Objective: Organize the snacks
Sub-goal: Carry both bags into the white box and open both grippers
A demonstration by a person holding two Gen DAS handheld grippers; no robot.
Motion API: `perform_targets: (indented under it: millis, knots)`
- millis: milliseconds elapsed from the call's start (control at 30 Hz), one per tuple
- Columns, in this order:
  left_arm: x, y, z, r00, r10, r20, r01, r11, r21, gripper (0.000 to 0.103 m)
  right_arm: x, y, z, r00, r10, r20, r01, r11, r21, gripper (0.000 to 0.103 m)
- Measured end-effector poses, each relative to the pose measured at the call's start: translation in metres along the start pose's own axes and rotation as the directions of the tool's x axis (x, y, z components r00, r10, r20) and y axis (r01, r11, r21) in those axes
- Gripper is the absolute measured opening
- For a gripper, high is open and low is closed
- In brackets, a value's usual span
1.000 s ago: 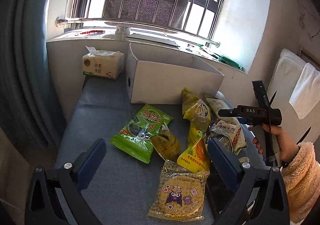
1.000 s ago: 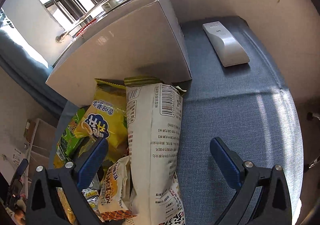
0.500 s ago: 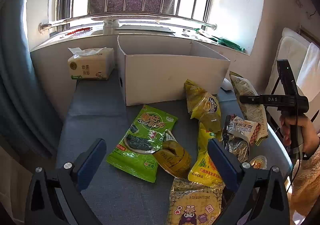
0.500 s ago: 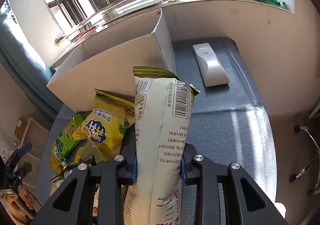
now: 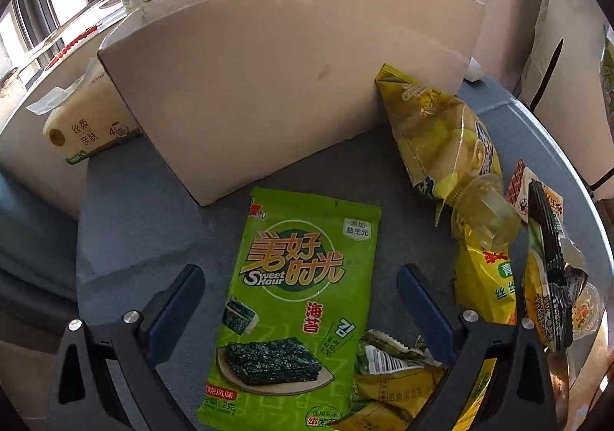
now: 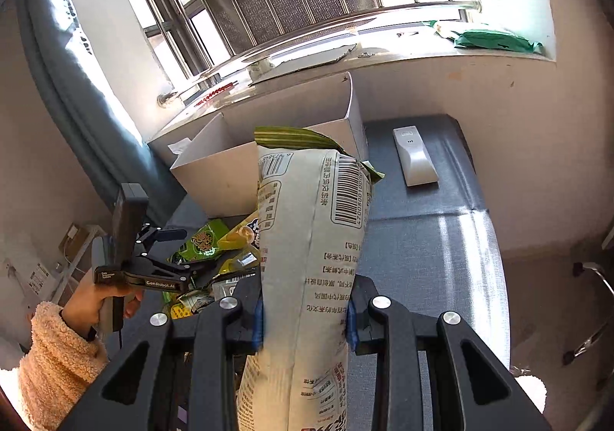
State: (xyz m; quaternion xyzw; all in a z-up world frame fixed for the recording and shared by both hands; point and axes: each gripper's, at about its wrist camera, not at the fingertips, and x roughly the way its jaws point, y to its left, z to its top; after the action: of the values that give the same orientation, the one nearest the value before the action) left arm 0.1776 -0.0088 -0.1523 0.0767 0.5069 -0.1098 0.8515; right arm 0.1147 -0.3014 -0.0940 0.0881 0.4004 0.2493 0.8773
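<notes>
Right tool (image 6: pixel 303 319) clamps the white snack bag (image 6: pixel 311 250), not yet boxed; left tool (image 5: pixel 299 312) gapes over the seaweed pack (image 5: pixel 295 300). Cardboard box (image 5: pixel 268 86) waits, most snacks unsorted.

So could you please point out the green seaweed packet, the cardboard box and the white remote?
green seaweed packet (image 5: pixel 295 300), left wrist view, printed front.
cardboard box (image 5: pixel 268 93), left wrist view, front wall.
white remote (image 6: pixel 414 158), right wrist view, top face.

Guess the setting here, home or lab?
Most likely a home, a room by a window. A barred window with a cluttered sill, a blue curtain, and a pack of tissues beside the cardboard box on a cloth-covered table point that way.
</notes>
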Motion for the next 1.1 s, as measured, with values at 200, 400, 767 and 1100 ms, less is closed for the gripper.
perform_targets:
  millis: [200,400,767,1100]
  knots:
    - [-0.016,0.029,-0.007,0.993,-0.072,0.092,0.083,0.988,-0.129,0.068,0.000,0.013,-0.014,1.000,0.007,-0.011,-0.007,0.999,-0.034,0.033]
    - [-0.079,0.044,-0.014,0.961,-0.030,0.275,0.081,0.981,-0.175,0.067,0.009,0.022,-0.006,0.999,0.041,-0.004,-0.041,0.998,-0.042,0.033]
    - [-0.144,0.068,0.091,0.827,-0.113,0.550,0.336,0.884,-0.323,0.067,0.073,0.044,0.122,0.997,0.071,0.002,-0.071,0.997,-0.038,0.033]
    - [-0.074,0.086,0.176,0.888,-0.161,0.430,0.379,0.786,-0.488,0.103,0.157,0.033,0.229,1.000,-0.016,-0.014,0.017,1.000,0.014,0.077]
